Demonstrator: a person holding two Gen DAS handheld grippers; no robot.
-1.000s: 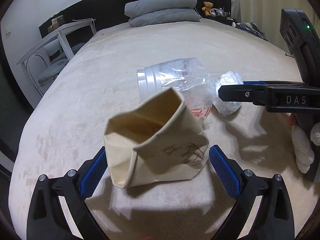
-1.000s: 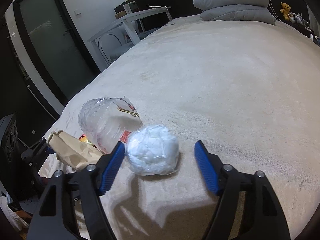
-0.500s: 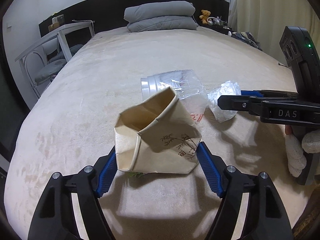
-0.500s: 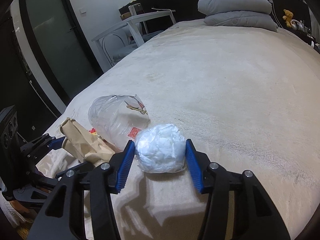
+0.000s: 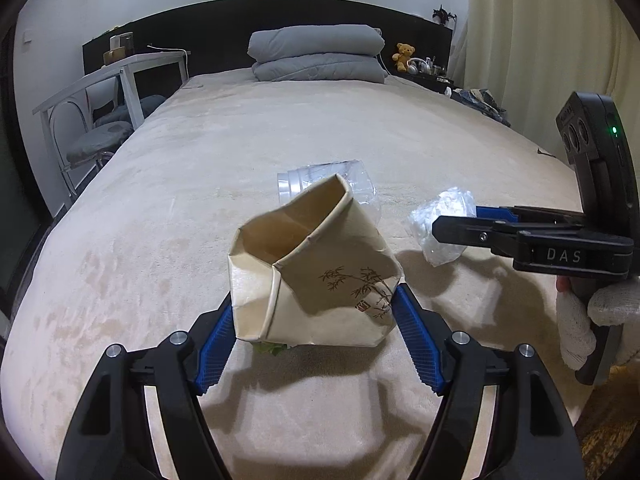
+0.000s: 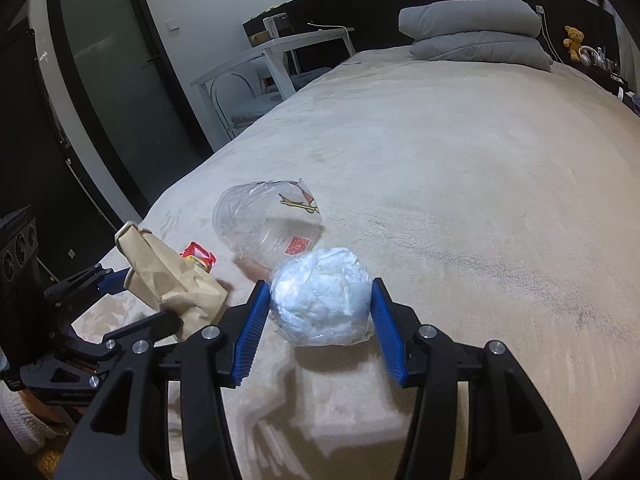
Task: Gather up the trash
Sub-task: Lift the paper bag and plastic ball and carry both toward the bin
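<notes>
My left gripper (image 5: 314,332) is shut on a tan paper bag (image 5: 312,276) printed with bamboo, held with its open mouth up above the bed; the bag also shows in the right wrist view (image 6: 168,276). My right gripper (image 6: 318,312) is shut on a crumpled white plastic ball (image 6: 322,296), lifted just off the bed; it shows in the left wrist view (image 5: 440,228) to the right of the bag. A clear plastic jar (image 6: 268,224) lies on its side on the bed behind both; in the left wrist view the jar (image 5: 320,180) is partly hidden by the bag.
A small red and yellow wrapper (image 6: 198,256) lies by the bag. The beige bed (image 5: 280,128) stretches far ahead with grey folded quilts (image 5: 316,56) at the headboard. A white desk and chair (image 5: 108,104) stand at the left. The bed's near edge is just below the grippers.
Both grippers have closed, the left on the paper bag and the right on the plastic ball. Both have lifted and drawn back from the jar.
</notes>
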